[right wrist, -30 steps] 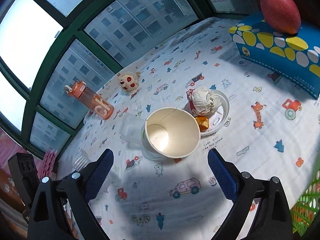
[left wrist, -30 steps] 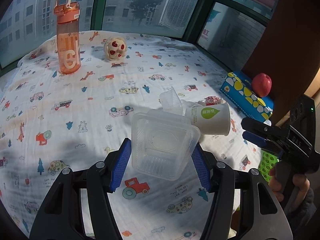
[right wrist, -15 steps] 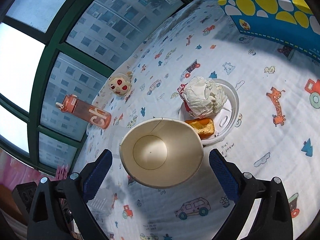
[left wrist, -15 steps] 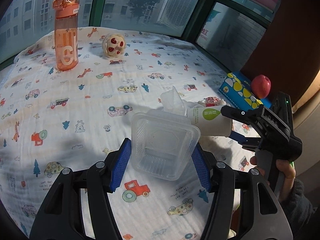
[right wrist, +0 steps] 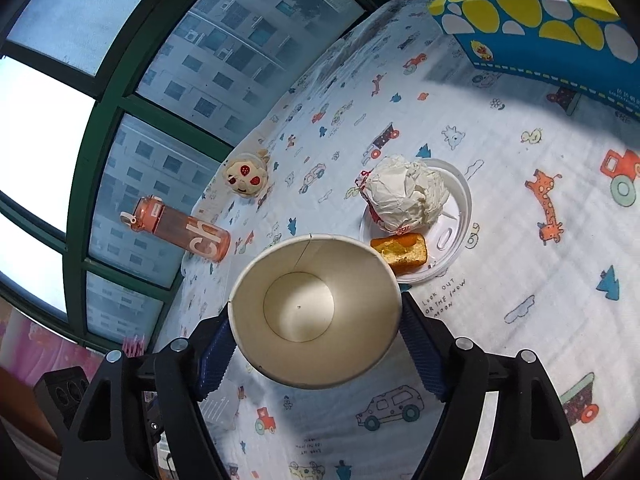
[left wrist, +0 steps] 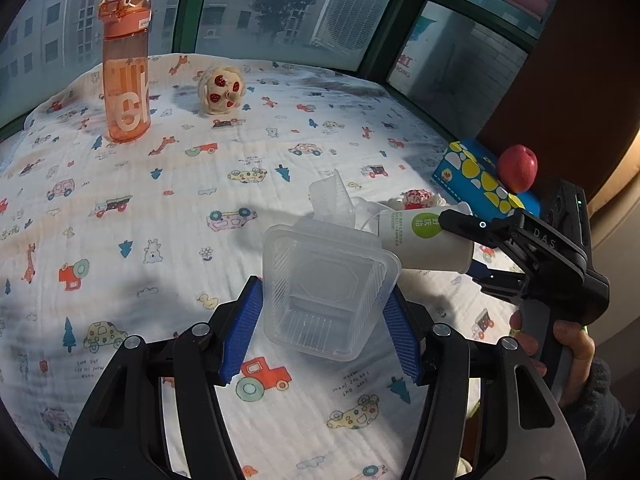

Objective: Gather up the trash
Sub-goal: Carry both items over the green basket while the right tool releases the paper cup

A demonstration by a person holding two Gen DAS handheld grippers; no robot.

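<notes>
1. Left wrist view: the left claw (left wrist: 322, 324) pinches a clear tub (left wrist: 326, 292) between its blue pads, just above the patterned cloth (left wrist: 160, 208) on the counter.
2. Right claw (right wrist: 316, 340) grips a paper cup (right wrist: 314, 314) by its sides, mouth facing the camera.
3. Beyond the cup, a white lid (right wrist: 452, 232) carries crumpled paper (right wrist: 404, 198) and an orange scrap (right wrist: 400, 252), perhaps cake.
4. Bottle (left wrist: 126, 84) and apple (left wrist: 517, 167) stand well apart.
</notes>
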